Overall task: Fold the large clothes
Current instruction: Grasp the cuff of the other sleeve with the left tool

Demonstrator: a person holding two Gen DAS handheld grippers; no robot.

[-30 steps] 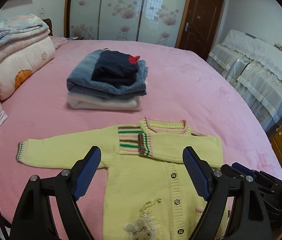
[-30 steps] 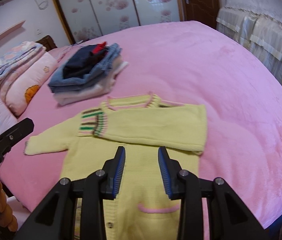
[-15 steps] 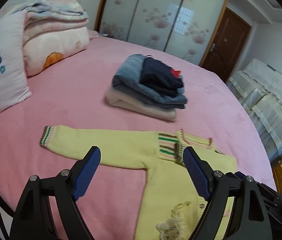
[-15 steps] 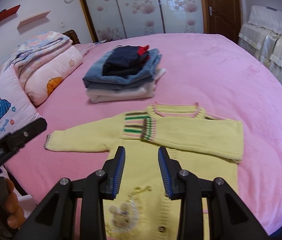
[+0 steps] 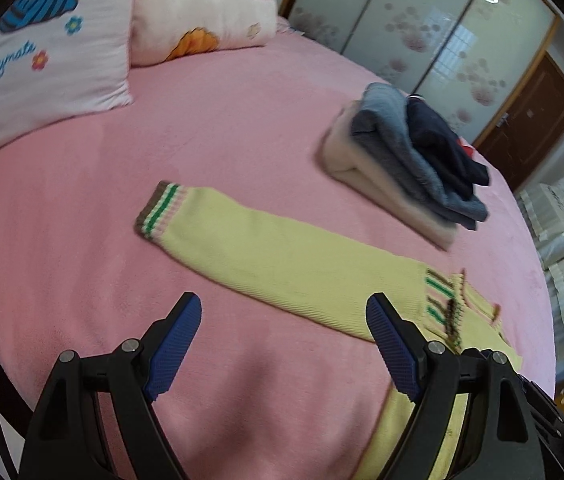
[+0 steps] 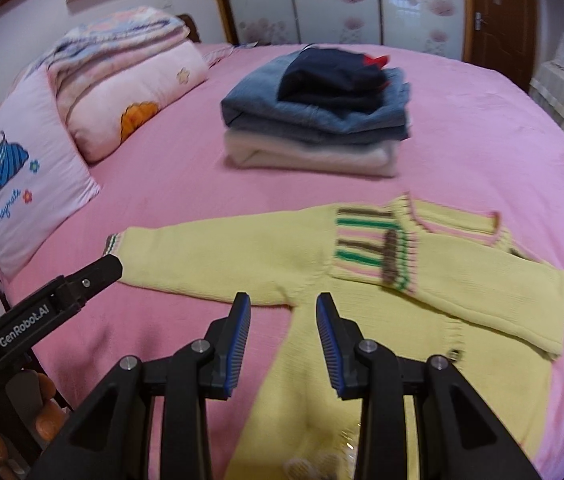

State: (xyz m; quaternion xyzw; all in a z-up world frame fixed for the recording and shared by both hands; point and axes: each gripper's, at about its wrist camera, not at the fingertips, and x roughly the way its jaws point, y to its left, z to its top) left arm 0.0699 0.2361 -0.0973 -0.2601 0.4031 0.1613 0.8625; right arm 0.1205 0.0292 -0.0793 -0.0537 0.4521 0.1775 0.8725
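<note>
Since the earlier frame, the left wrist view has swung from the cardigan's body toward its outstretched sleeve (image 5: 266,256) on the pink bed (image 5: 242,128); the left gripper (image 5: 284,320) hovers with fingers wide, holding nothing. In the right wrist view, the right gripper (image 6: 283,320), fingers narrow and empty, hangs over the yellow cardigan (image 6: 362,280). One sleeve lies folded across the chest, the other remains, and a folded stack (image 6: 318,116) waits beyond.

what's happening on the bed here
A person with a gripper in each hand is folding a yellow cardigan laid flat on the pink bed. One sleeve is already folded across the chest; the other sleeve lies stretched out. The left gripper hovers open over it, and the right gripper is empty. A stack of folded clothes sits behind.
</note>
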